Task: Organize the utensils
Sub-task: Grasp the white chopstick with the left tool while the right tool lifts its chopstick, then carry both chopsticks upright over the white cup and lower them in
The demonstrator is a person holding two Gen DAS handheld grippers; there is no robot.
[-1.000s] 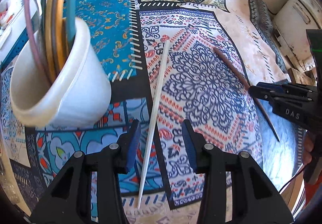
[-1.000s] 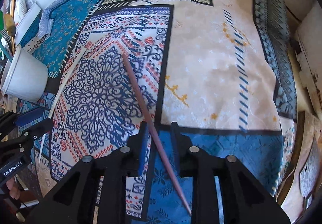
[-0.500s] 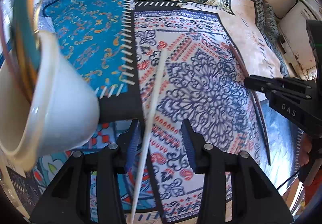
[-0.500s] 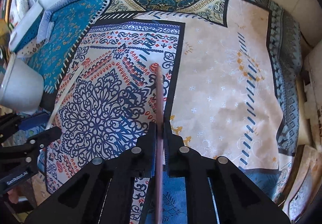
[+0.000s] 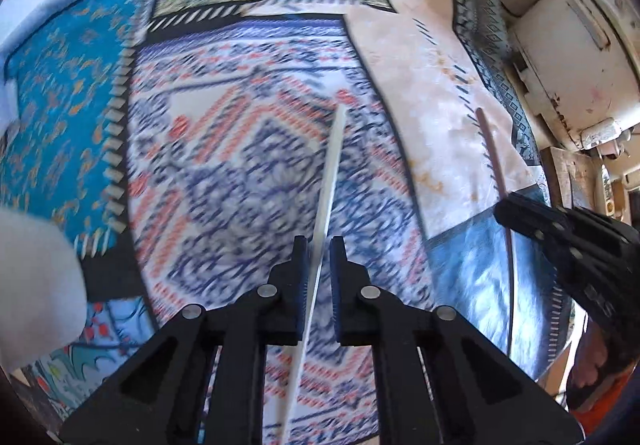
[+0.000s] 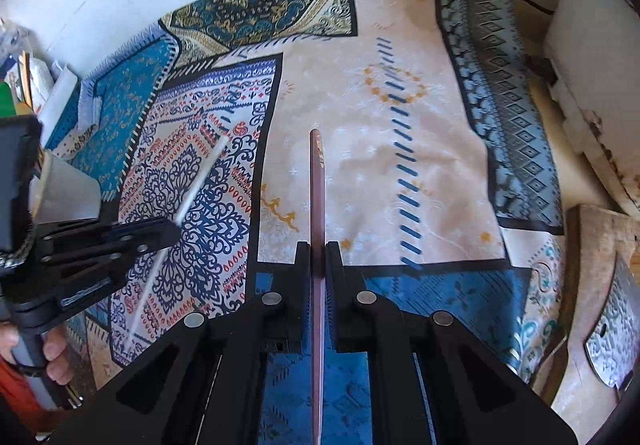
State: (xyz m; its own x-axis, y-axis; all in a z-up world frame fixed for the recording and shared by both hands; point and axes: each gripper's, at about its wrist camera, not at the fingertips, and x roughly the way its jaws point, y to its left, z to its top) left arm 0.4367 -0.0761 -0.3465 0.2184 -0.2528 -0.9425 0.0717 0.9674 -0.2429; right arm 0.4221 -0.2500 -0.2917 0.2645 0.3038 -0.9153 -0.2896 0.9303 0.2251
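Left black two-finger gripper (image 5: 319, 257) clamped on thin white plastic chopstick (image 5: 329, 173), right black two-finger gripper (image 6: 317, 265) clamped on slim reddish-brown wooden chopstick (image 6: 316, 185), both sticks pointing forward above patterned patchwork tablecloth (image 6: 400, 125), white ceramic cup (image 5: 36, 281) blurred at left.

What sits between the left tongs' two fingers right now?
The white chopstick runs lengthwise through the nearly shut left tongs, seen in the left wrist view.

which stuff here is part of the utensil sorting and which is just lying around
Job: white chopstick in left gripper; brown chopstick in right gripper; white cup.
Lying about: patterned cloth; wooden board.
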